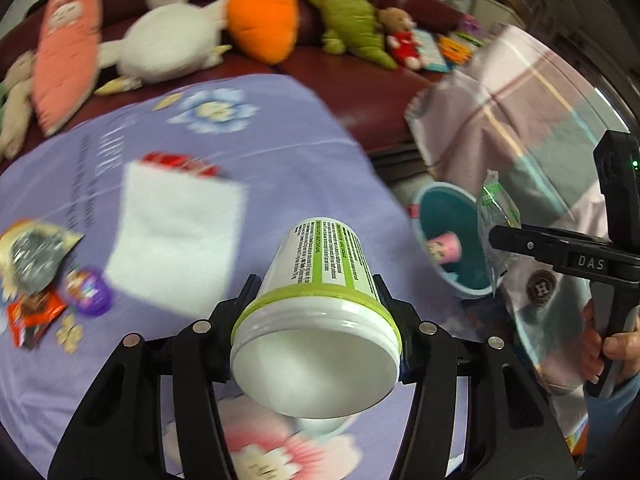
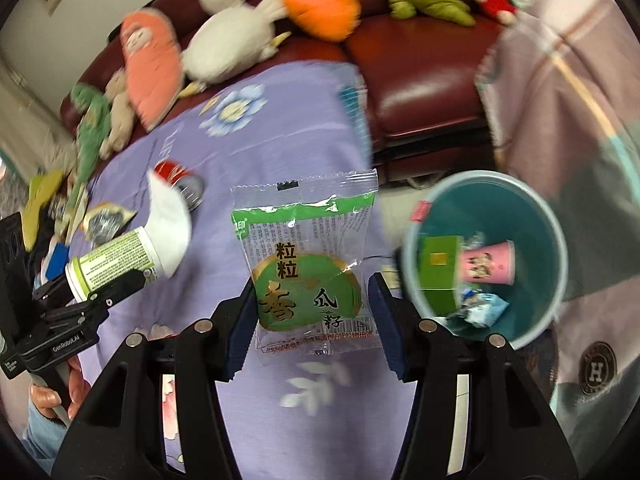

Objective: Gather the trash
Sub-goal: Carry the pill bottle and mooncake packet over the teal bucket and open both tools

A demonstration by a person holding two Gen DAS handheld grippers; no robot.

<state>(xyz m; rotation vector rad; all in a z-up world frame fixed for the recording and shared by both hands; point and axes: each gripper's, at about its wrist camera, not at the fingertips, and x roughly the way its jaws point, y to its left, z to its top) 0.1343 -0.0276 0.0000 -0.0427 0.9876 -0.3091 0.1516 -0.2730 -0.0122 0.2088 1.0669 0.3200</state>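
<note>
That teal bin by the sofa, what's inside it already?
Inside the teal bin lie a pink paper cup, a green box and a crumpled blue-and-white wrapper. The near wall hides part of the bottom, and anything beneath those pieces is covered.

Left gripper (image 1: 316,300): tilted downward, jaws clamped on the sides of a white jar (image 1: 320,300).
Right gripper (image 2: 312,280): tilted downward, jaws closed on the edges of a green snack packet (image 2: 306,256).
Left hand (image 2: 56,394): wrapped round its gripper's handle.
Right hand (image 1: 612,344): fingers curled round its handle, near right.
</note>
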